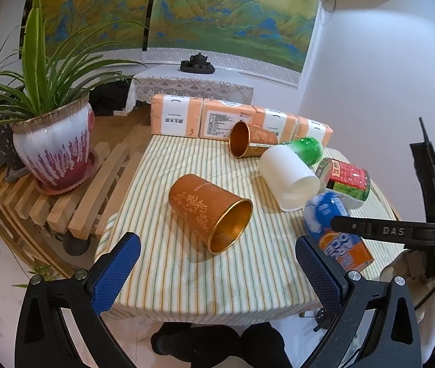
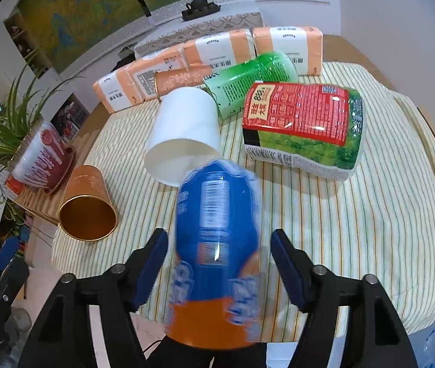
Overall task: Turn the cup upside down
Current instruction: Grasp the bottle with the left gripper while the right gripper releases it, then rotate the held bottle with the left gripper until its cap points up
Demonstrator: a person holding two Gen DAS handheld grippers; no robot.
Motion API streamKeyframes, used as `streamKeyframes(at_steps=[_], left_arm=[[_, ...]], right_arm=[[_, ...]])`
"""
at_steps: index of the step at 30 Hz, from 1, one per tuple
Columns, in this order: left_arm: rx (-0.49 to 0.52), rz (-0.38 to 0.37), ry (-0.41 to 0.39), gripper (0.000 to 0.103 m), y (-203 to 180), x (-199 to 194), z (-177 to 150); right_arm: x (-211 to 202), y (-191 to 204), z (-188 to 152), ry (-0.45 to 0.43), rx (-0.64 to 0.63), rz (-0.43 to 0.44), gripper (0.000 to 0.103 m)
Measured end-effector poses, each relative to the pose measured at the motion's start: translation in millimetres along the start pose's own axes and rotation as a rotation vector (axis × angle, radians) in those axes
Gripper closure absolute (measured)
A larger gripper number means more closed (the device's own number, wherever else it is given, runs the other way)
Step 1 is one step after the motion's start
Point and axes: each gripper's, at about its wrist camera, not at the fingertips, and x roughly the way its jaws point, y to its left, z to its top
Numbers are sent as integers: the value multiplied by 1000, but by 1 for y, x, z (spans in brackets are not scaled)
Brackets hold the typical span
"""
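An orange cup with gold pattern (image 1: pixel 209 211) lies on its side on the striped cloth, its gold mouth facing me. My left gripper (image 1: pixel 217 273) hangs open just before it, apart from it. A blue and orange cup (image 2: pixel 217 245) lies between the pads of my open right gripper (image 2: pixel 220 263), blurred, with a small gap on each side. In the left wrist view the same cup (image 1: pixel 337 233) lies near the table's front right edge. A white cup (image 1: pixel 289 176), a second orange cup (image 1: pixel 251 139), a green cup (image 1: pixel 306 150) and a red-green cup (image 1: pixel 347 178) also lie on their sides.
Several orange tissue packs (image 1: pixel 205 121) line the table's far edge. A potted plant (image 1: pixel 53 150) stands on a wooden slatted bench (image 1: pixel 64 211) left of the table. The striped cloth (image 2: pixel 355 230) is bare at the right. The table's front edge is close to both grippers.
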Motion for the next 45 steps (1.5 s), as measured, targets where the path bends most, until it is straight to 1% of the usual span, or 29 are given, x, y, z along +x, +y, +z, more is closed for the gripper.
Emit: streamKeyframes(at_steps=[9,13,17,19,23,25,31,36,42,45], left_arm=[[29,-24,28,1,-24,6,5],[44,-34,40,1,-38,11,9],[65,-45,56,1,-53,18,15],[76,-61,72,1,-62,24,18],[87,-100,131,1,-80,39,25],[84,-116,171,1,-88,50,29],[83,-139,269,1,-114,85,43],[29,-147,359,2,-124,118,49],[6,-146,417,3,-133,141,51],[9,-141,421,4,-137,147,52]], right_arm=[[-29,-10,-9,-75,-7,10,33],[-46,-19,-25,-128,-20,-22,33],[-65,-31,-44,-180,-6,-36,33],[-76,-39,-54,-212,2,-56,33],[-89,-55,-70,-251,28,-86,33],[-92,-66,-76,-259,53,-83,33],[-99,-88,-89,-284,91,-107,33],[-103,-101,-96,-298,112,-106,33],[-105,-113,-101,-306,126,-106,33],[-103,-119,-101,-307,138,-104,33]])
